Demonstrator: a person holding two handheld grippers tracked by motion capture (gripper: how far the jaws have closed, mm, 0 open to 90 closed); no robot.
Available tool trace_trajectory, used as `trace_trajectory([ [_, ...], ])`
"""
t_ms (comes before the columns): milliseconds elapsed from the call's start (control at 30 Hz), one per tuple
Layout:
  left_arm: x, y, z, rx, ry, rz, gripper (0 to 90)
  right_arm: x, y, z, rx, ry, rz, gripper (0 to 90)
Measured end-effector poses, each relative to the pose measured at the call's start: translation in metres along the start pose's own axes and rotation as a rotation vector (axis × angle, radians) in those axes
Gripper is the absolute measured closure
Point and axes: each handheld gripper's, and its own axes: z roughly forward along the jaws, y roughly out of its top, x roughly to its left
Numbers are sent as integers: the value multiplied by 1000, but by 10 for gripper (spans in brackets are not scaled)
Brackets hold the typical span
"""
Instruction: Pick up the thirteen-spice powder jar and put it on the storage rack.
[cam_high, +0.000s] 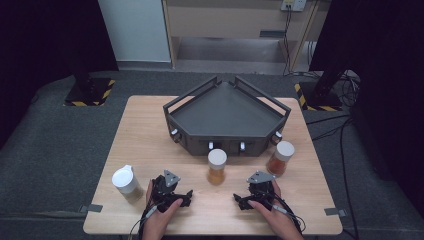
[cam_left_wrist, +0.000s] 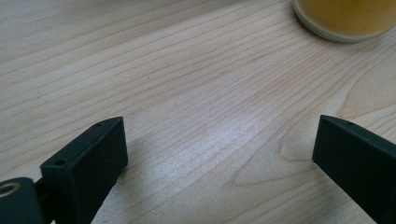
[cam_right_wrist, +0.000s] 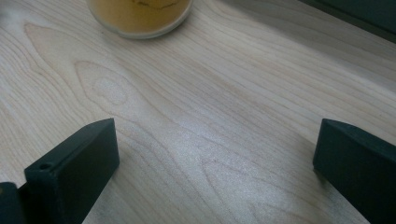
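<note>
Left tongs (cam_high: 189, 194): nearest the camera, resting low on the worktop (cam_high: 150, 130), jaws spread wide with nothing between them; in the left gripper view bare wood lies between the two black jaws.
Right tongs (cam_high: 237, 198): likewise down near the front edge, jaws wide apart and empty, pointing inward toward the left pair.
Middle jar (cam_high: 217, 166): white lid, orange-yellow powder, upright between the two tongs and just beyond them; its base (cam_left_wrist: 345, 21) shows at the top of the left gripper view and again (cam_right_wrist: 139, 16) at the top of the right gripper view. This looks like the thing both tongs are aimed at.
Right jar (cam_high: 280, 158): reddish-brown contents, white lid, upright beside the front right corner of the rack.
Left jar (cam_high: 126, 183): pale contents, white lid, near the worktop's left edge, just beside the left hand (cam_high: 159, 215).
Rack (cam_high: 227, 117): dark corner-shaped tray with rails, empty, behind the jars.
Risk, tipping: the middle jar is tall and narrow; a jaw that meets it high or from one side only would likely push it over or skid it away.
Risk, collision: both tongs converge on one jar, so they may knock each other.
Risk, placing: lifting too low toward the rack could catch the front rail.
</note>
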Motion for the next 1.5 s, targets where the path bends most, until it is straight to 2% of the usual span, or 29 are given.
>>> trace_trajectory([
  [333, -3, 3, -6, -5, 1, 15, 21, 0, 0, 0, 0, -1, 1, 4],
  [800, -7, 8, -24, -28, 4, 32, 23, 4, -1, -1, 1, -15, 16, 4],
  [967, -10, 14, -41, -58, 3, 48, 23, 4, -1, -1, 1, -15, 16, 4],
  [1167, -8, 18, -58, -90, -7, 42, 21, 5, -1, -1, 1, -18, 19, 4],
  [1367, -5, 23, -84, -132, -2, 41, 22, 5, -1, -1, 1, -18, 19, 4],
  [1500, -4, 23, -93, -144, 5, 41, 23, 5, -1, -1, 1, -18, 19, 4],
])
